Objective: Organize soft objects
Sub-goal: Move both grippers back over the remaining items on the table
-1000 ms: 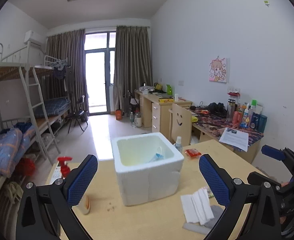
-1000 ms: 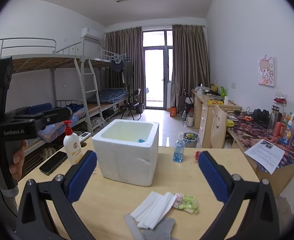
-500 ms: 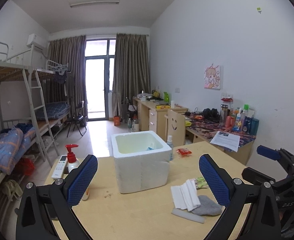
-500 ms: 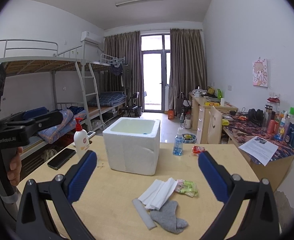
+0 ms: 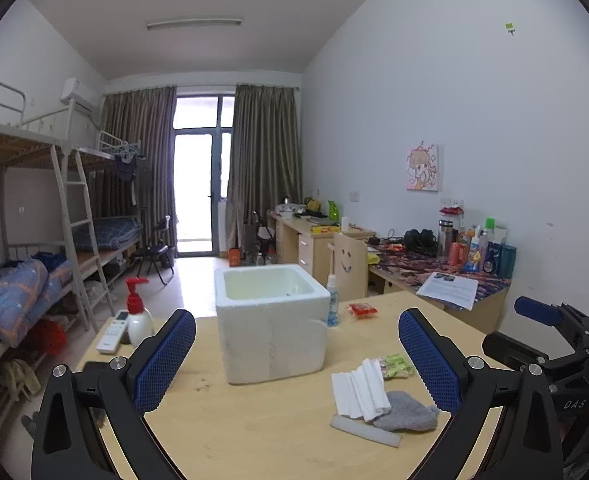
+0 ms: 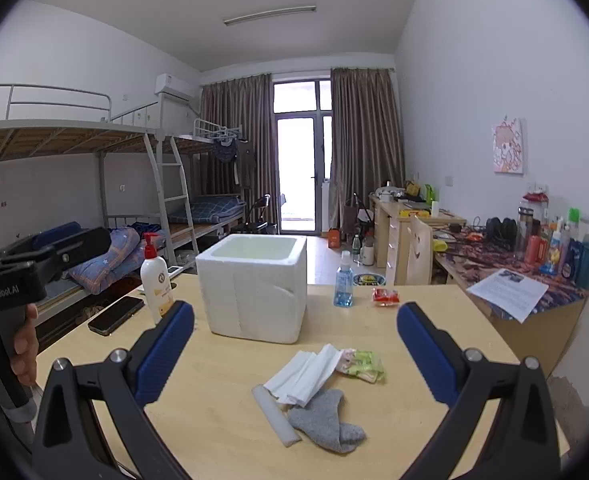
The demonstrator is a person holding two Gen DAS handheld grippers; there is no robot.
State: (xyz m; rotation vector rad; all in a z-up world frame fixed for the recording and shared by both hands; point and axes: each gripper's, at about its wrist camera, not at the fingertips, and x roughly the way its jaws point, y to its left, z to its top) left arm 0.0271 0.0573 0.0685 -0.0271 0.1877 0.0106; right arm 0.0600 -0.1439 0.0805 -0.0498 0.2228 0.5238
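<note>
While both jaws gape wide and empty, our left gripper (image 5: 296, 356) and right gripper (image 6: 294, 352) hover above the crumpled grey sock (image 6: 326, 426), near right of the white foam box (image 6: 254, 284). Pinching could drag the folded white cloths (image 6: 304, 372) along. Blue sanitizer bottle (image 6: 343, 284) stands clear.

- "GenRobot.AI" in pale letters on the black body of the left gripper (image 6: 46, 256), at the left edge of the right wrist view
- "DAS" on the black body of the right gripper (image 5: 542, 332), lower right of the left wrist view
</note>
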